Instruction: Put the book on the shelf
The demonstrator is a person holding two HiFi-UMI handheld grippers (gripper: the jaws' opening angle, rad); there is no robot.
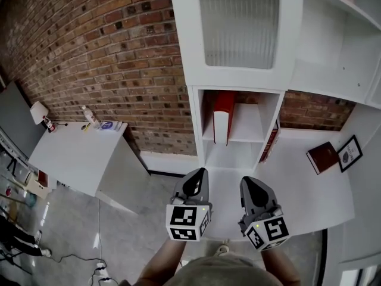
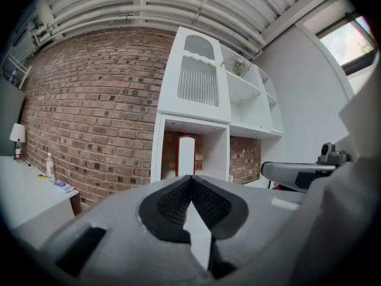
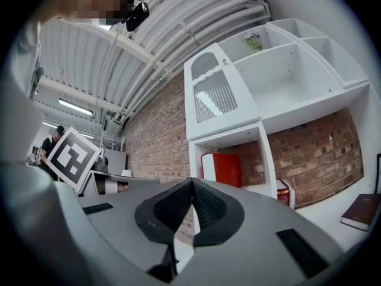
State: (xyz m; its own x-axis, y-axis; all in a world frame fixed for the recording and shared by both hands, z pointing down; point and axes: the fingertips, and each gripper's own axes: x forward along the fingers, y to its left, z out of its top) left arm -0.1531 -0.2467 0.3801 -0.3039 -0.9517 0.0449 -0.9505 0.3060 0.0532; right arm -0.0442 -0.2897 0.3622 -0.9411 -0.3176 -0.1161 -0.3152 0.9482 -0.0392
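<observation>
Red hardcover book (image 1: 223, 117) stands upright in the white shelf (image 1: 247, 123) compartment; left gripper (image 1: 198, 174) and right gripper (image 1: 250, 183) are both clenched, empty; unsupported, the book may topple if bumped.

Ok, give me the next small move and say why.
Probably swing the right claw toward the dark book lying flat on the counter, opening it on the way. It and the left claw are both shut and empty, a red book already stands in the shelf, and the dark book lies on the right side.
</observation>
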